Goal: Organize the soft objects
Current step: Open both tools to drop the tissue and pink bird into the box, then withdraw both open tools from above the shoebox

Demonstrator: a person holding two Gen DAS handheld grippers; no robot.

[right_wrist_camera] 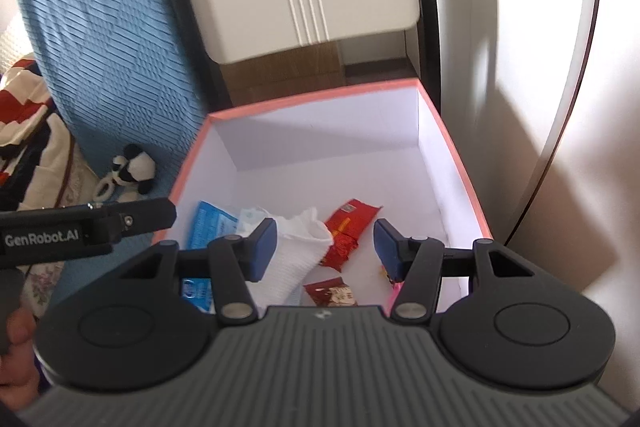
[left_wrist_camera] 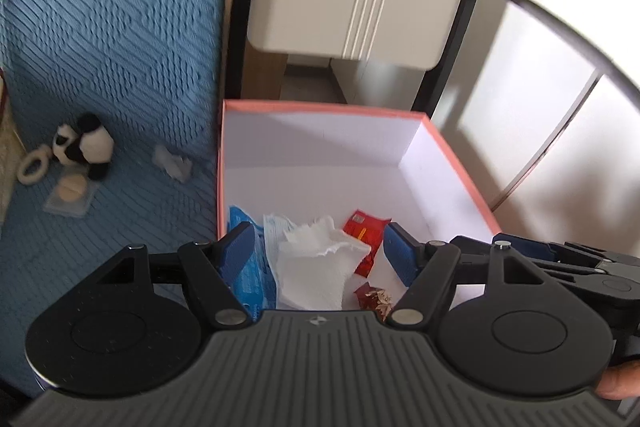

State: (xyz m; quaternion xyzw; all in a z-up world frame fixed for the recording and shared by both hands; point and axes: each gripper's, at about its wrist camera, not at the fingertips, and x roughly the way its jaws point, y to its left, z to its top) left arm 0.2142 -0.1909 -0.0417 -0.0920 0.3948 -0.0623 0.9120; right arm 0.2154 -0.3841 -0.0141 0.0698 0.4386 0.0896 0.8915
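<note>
We are holding the left gripper [left_wrist_camera: 318, 251] and the right gripper [right_wrist_camera: 324, 247] side by side above a pink-rimmed cardboard box [left_wrist_camera: 320, 105] with smooth white walls. Both are standing with jaws apart, the left wide, the right somewhat narrower, and neither is gripping anything; their blue ribbed pads are hanging free above the contents.

Lying on the box floor, toward its near edge, we are seeing a crumpled white paper towel [left_wrist_camera: 316, 267] with a torn, ragged top, a glossy blue plastic pack [left_wrist_camera: 248, 267] against the left wall, a shiny red foil wrapper [left_wrist_camera: 365, 239] beside the towel, and a darker red snack packet [left_wrist_camera: 374, 297] nearer us.

The box is resting against the edge of a bed covered in a blue ribbed knit blanket [left_wrist_camera: 112, 27]. On that blanket, well apart from the box, are sitting a fluffy black-and-white panda plush [left_wrist_camera: 82, 147] with a pale ring [left_wrist_camera: 32, 165], a flat clear packet [left_wrist_camera: 70, 197], and a small wad of white tissue [left_wrist_camera: 172, 163].
</note>
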